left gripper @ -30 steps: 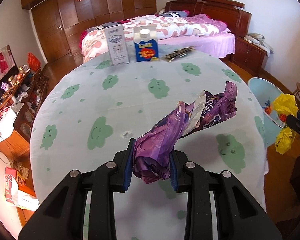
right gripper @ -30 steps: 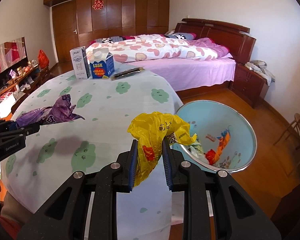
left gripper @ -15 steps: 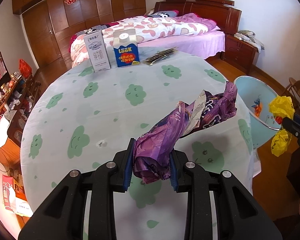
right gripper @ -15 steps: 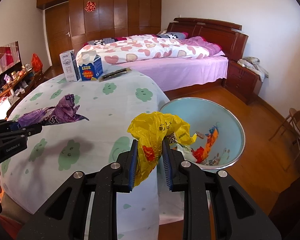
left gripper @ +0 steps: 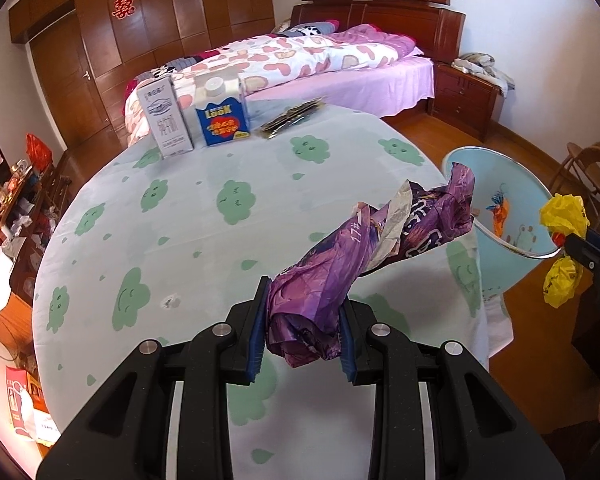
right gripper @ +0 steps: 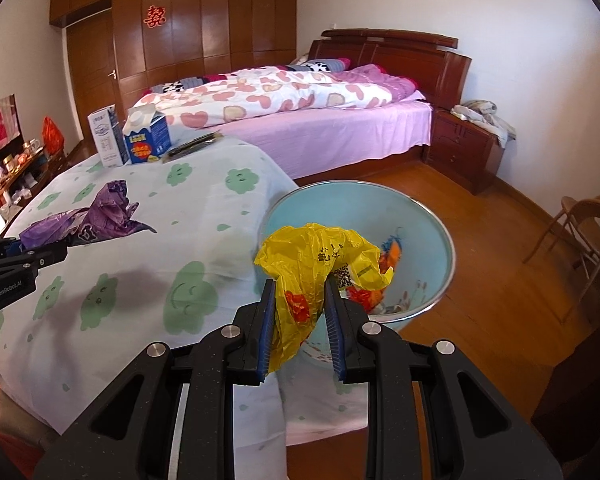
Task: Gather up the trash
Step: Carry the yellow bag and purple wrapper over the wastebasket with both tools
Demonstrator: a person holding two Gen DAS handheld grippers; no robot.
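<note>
Both grippers have swung toward the pale blue plastic waste bin (right gripper: 428,240) over the last second, and it now sits closer in each view. The crumpled yellow plastic bag (right gripper: 320,264), pinched between the nearly closed jaws of the right gripper (right gripper: 300,320), hangs just above the bin's near rim, probably so a release drops it straight in. The crinkled purple foil wrapper (left gripper: 364,252) is clamped at one end by the left gripper (left gripper: 303,324), its free end reaching toward the bin over the round table's cloud-print cloth (left gripper: 204,216). Far from the bin stand a white carton (left gripper: 165,120), a blue milk carton (left gripper: 221,114) and a flat dark packet (left gripper: 292,117), apparently awaiting collection.
</note>
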